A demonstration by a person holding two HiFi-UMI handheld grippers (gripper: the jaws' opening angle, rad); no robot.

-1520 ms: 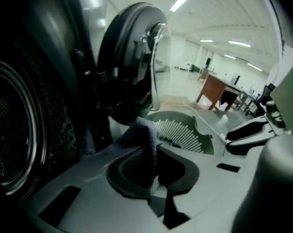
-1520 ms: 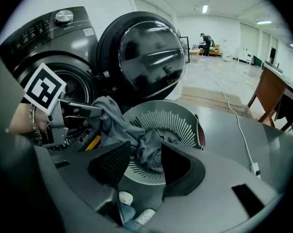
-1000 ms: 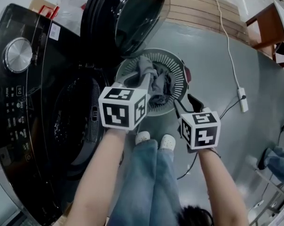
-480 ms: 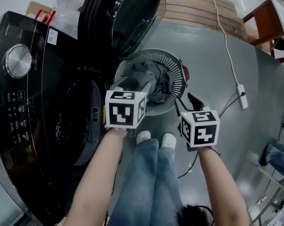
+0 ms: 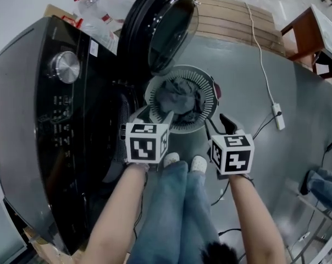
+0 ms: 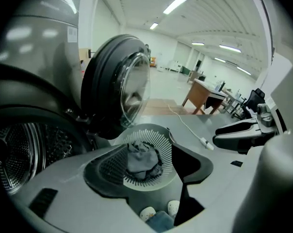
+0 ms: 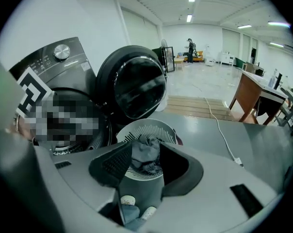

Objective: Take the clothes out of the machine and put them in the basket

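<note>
Closest in, the person's shoes (image 5: 169, 159) are planted just short of the basket (image 5: 210, 95), and above them both tongs hang free. The left gripper (image 5: 155, 113) is the story: 1 second ago it was clamped on a grey garment over the basket, and its jaws have just been opening, so now they stand about half apart with nothing between them, only the basket showing through the gap. It has also pulled back from the rim toward the machine side. The right gripper (image 5: 220, 126) sits beside it, jaws moderately apart and empty too, looking down at the same pile. Just beyond, the clothes (image 5: 177, 95) lie bunched in the middle of the slatted white basket on the floor, so that piece counts as delivered. Further left, the washing machine (image 5: 50, 120) stands with its door (image 5: 160, 26) swung wide above the basket, and the drum (image 6: 20, 154) is dark; I cannot tell whether more laundry is left inside. My read: 1 drop is done, and a check of the drum should come next.
</note>
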